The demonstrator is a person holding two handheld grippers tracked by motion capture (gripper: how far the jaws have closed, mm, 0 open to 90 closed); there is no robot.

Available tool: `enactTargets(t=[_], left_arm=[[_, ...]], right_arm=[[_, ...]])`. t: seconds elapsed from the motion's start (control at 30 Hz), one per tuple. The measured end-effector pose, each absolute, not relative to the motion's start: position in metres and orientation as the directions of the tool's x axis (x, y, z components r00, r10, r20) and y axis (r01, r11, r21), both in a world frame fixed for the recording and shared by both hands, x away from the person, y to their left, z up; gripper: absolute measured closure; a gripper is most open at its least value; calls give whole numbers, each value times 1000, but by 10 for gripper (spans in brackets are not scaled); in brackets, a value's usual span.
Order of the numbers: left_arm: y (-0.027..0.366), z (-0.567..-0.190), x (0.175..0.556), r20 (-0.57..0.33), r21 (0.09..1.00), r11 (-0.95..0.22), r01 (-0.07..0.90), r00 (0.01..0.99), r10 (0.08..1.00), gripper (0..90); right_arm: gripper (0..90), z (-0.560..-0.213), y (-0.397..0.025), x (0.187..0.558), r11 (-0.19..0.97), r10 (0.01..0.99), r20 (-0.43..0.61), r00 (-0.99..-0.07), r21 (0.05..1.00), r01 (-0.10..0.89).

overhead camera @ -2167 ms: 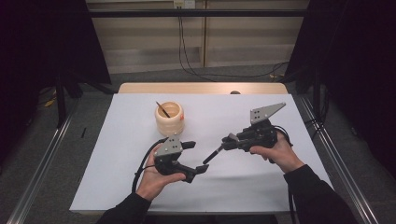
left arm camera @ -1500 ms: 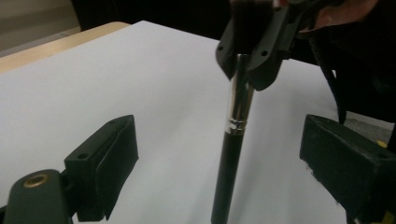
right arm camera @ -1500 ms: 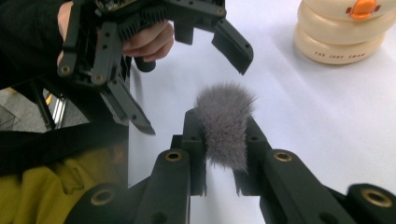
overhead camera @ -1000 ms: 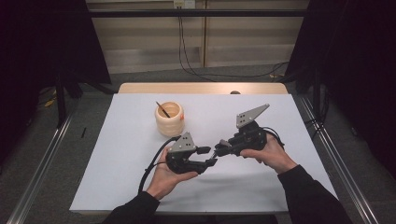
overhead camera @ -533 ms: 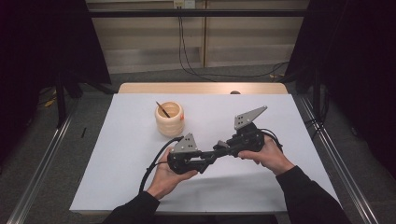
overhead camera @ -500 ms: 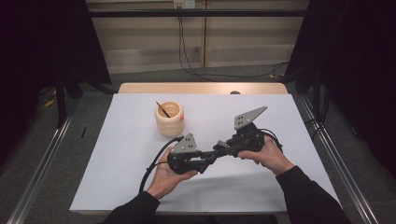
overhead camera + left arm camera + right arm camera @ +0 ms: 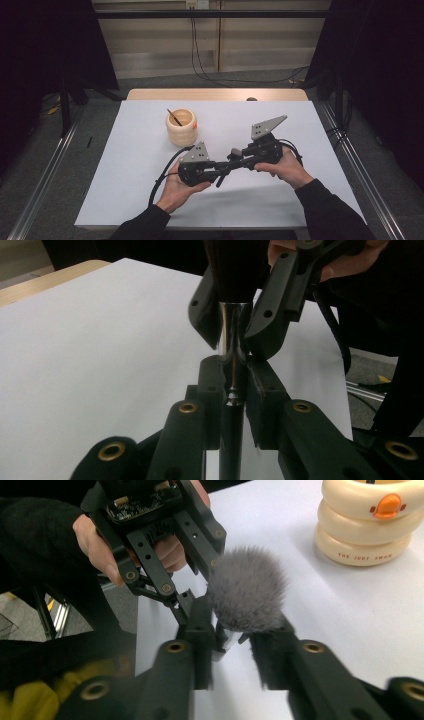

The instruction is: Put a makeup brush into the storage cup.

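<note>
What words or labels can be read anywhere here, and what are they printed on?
"THE JUDY SWAN", as best it reads, in small brown letters low on the cream ringed cup; the print is small and partly blurred, so the middle word is unsure.
In the high view the cup is too small for any lettering to be read.
No readable text on the grey fluffy brush.

I see a makeup brush [image 7: 247, 597] with soft grey fluffy bristles and a glossy chrome metal ferrule [image 7: 229, 335]. My left hand-held gripper [image 7: 231, 390] looks matt black plastic with brass rivets. The worktop [image 7: 140, 150] is smooth, matt white; the cup [image 7: 182, 127] looks glossy cream plastic.
</note>
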State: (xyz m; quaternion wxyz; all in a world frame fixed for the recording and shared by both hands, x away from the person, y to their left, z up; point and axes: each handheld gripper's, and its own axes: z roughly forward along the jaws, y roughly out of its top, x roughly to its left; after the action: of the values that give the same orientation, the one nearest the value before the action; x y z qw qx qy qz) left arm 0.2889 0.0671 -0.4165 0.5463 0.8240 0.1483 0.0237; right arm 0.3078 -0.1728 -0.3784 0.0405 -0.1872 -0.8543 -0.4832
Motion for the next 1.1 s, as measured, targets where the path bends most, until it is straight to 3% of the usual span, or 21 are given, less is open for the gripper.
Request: enactTargets(t=[0.5, 0.83, 1.1], left_arm=[[75, -415, 291, -146, 914, -324, 243, 944, 297, 786], [78, -413, 292, -147, 916, -318, 246, 941, 306, 786], [83, -411, 293, -148, 921, -299, 250, 934, 326, 786]], right_arm=[[259, -375, -178, 305, 342, 318, 231, -920, 877, 338], [40, -382, -183, 303, 302, 325, 196, -925, 905, 298], [71, -384, -184, 297, 291, 406, 149, -902, 914, 282]])
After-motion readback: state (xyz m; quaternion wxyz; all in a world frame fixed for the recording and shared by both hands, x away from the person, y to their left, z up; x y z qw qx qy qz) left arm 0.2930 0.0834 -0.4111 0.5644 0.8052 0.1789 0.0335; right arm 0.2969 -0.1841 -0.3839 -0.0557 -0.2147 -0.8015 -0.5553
